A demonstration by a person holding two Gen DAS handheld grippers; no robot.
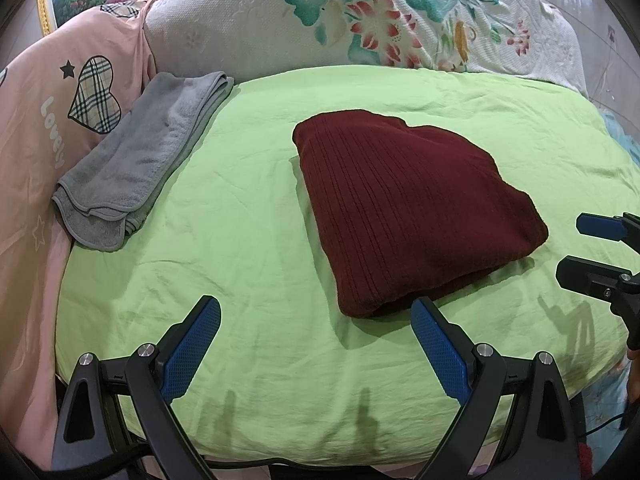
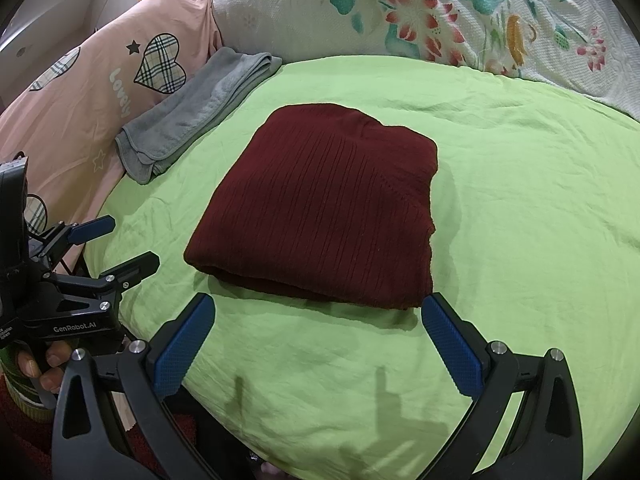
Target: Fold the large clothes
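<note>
A dark red ribbed sweater [image 2: 320, 208] lies folded into a compact rectangle at the centre of the frame on the lime-green sheet [image 2: 520, 220]. The left gripper [image 1: 316, 344] and right gripper [image 2: 318, 338] both hover at the lower edge, jaws spread wide and empty. A folded grey towel [image 1: 140, 160] rests at upper left, beside a pink quilt [image 1: 36, 128].

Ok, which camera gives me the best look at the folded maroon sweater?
The right wrist view: the sweater sits near centre there, all four edges and the near fold visible. The left wrist view shows the whole sweater too, but off to the right and more skewed.
</note>
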